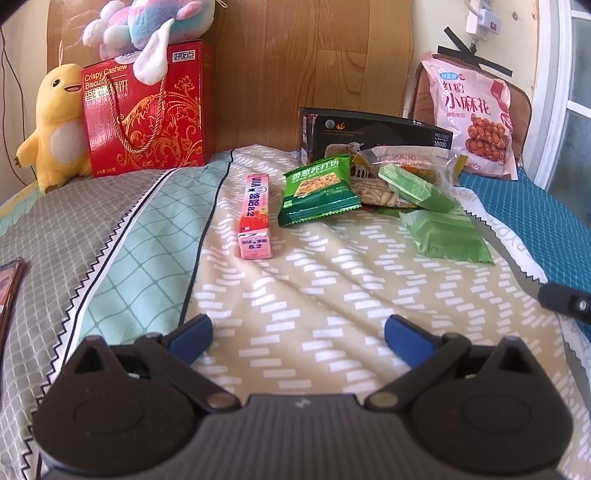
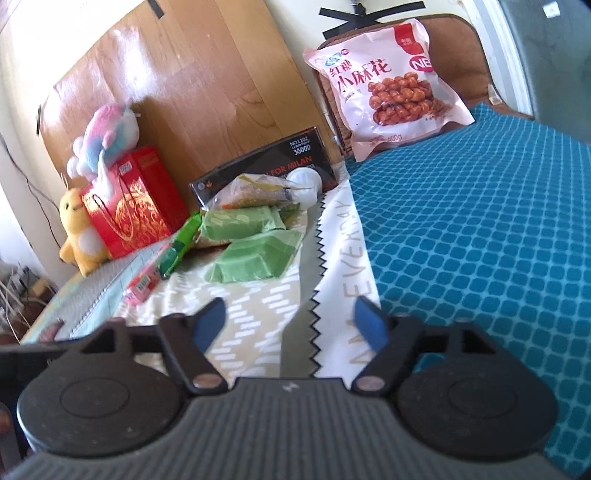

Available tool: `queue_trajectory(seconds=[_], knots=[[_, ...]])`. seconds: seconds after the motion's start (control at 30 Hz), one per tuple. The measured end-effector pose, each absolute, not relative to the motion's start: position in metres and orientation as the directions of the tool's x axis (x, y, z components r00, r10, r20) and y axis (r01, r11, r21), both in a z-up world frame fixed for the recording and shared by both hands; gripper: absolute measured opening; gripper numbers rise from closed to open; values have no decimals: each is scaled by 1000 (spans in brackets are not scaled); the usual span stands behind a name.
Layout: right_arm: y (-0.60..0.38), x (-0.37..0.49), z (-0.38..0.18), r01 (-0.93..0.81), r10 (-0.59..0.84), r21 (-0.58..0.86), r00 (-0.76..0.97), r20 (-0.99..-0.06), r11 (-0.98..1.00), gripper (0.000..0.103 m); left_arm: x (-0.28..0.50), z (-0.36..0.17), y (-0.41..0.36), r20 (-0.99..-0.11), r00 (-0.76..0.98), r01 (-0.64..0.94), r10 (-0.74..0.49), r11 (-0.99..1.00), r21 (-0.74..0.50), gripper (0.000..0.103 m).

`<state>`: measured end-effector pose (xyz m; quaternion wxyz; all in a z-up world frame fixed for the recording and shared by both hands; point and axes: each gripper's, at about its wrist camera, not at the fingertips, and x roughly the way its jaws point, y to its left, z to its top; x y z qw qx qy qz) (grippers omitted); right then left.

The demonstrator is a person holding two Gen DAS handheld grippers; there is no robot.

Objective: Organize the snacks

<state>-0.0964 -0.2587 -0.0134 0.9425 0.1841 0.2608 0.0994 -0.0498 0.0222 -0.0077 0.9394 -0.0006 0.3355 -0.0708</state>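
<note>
Snacks lie on a bed. A pink stick box (image 1: 255, 214) lies mid-bed, also in the right wrist view (image 2: 142, 286). Beside it is a dark green cracker pack (image 1: 317, 190) (image 2: 181, 243). Two light green packets (image 1: 445, 230) (image 2: 258, 254) and a clear bag of snacks (image 1: 402, 164) (image 2: 255, 190) lie in front of a black box (image 1: 376, 134) (image 2: 266, 168). A pink twist-snack bag (image 1: 471, 114) (image 2: 388, 88) leans at the back right. My left gripper (image 1: 298, 334) is open and empty, short of the snacks. My right gripper (image 2: 290, 323) is open and empty, over the sheet's edge.
A red biscuit gift box (image 1: 147, 110) (image 2: 136, 203) stands at the back left with a yellow plush (image 1: 55, 129) beside it and a pastel plush (image 1: 147, 26) on top. A wooden headboard (image 1: 314, 66) is behind. A blue patterned mat (image 2: 480, 240) covers the right.
</note>
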Motion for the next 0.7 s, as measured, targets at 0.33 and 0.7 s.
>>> queue_trajectory(seconds=[0.33,0.7], knots=[[-235,-80,31,-165,238,211,887,-396,964,55,-51,-7,29,-618,769,140,-164,986,-88,103],[-184,-15,67,-302,132,-340,887,-443,891,54,-55,-6,36,-592,771,175,-235,972,-158,103]])
